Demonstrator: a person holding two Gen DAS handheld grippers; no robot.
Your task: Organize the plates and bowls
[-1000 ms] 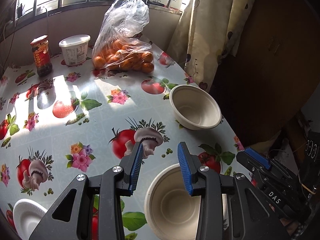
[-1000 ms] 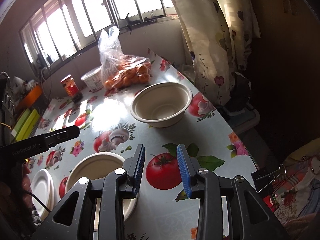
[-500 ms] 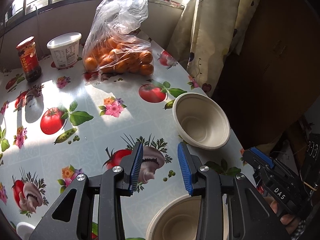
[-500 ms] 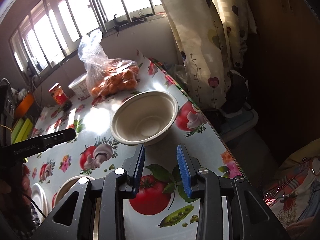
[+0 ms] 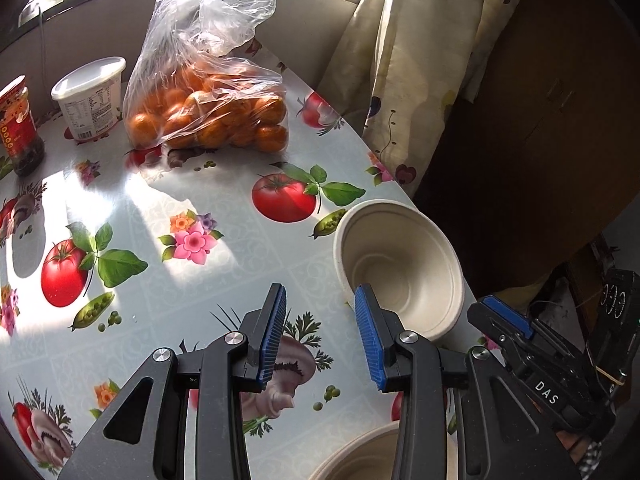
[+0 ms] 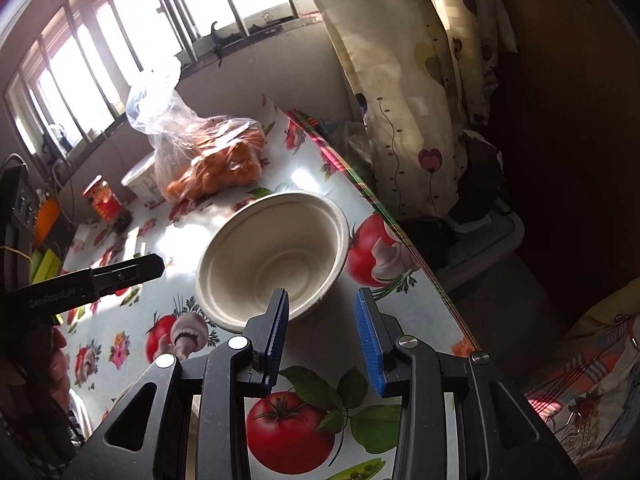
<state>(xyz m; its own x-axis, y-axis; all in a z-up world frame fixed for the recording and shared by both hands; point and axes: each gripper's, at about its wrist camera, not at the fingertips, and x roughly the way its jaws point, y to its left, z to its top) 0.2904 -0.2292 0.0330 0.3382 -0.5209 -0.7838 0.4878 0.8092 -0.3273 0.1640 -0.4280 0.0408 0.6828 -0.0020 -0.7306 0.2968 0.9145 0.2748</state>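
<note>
Now both parted grippers [image 5: 320, 332] [image 6: 322, 336] face the bowl [image 6: 272, 258].

My right gripper [image 5: 507, 312], seen from my left wrist: "DAS" in white on its black body.
My left gripper [image 6: 132, 268], seen from my right wrist: "GenRobot.AI" along its black arm.
White tub [image 5: 90, 100]: printed label, too small for me to read.
Red jar [image 5: 18, 128]: print illegible.
</note>
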